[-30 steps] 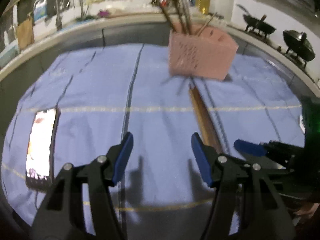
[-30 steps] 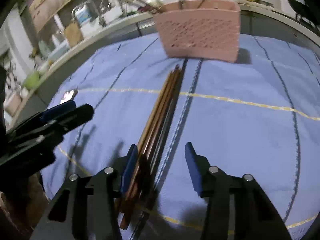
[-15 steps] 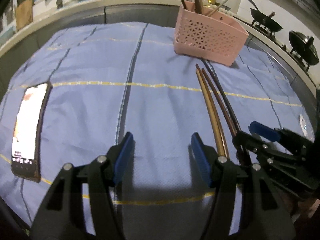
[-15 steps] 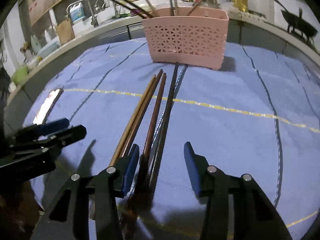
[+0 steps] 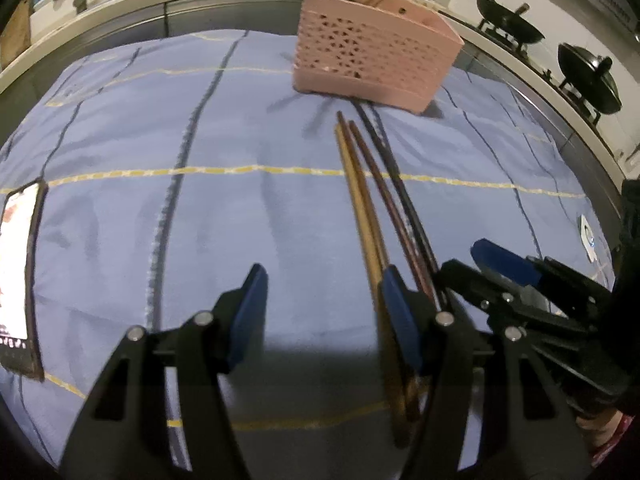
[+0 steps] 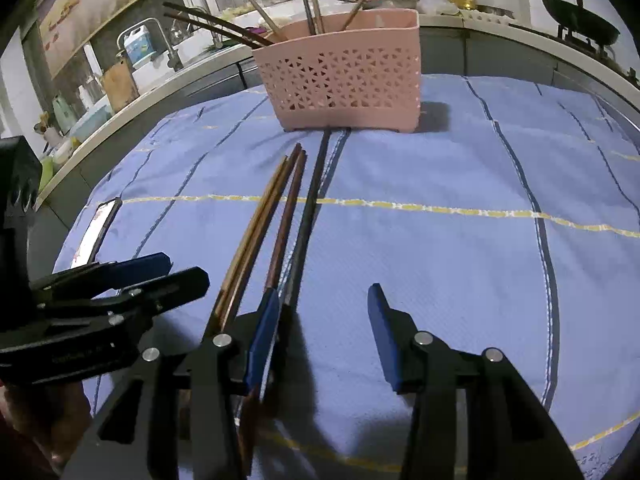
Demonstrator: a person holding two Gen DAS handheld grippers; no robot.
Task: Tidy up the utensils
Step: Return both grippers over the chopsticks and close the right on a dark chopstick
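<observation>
Several chopsticks (image 5: 362, 208) lie side by side on the blue cloth (image 5: 240, 220), pointing at a pink perforated basket (image 5: 372, 64) that holds more utensils. My left gripper (image 5: 324, 292) is open and empty just left of them; its right finger covers their near part. In the right wrist view the chopsticks (image 6: 286, 216) run from the basket (image 6: 340, 80) down under my right gripper's left finger. The right gripper (image 6: 324, 312) is open, and only the black chopstick (image 6: 310, 208) reaches in between the fingers, beside the left pad. The two grippers sit close together.
A phone (image 5: 16, 272) lies lit near the cloth's left edge. Behind the table runs a counter with a sink and bottles, and dark pans (image 5: 508, 28) stand on a stove at the right. A hand shows at the lower left of the right wrist view.
The left gripper has come forward and lower, toward the chopsticks and the right gripper. The right gripper has slid slightly right across the chopsticks. Neither gripper's opening has visibly changed.
</observation>
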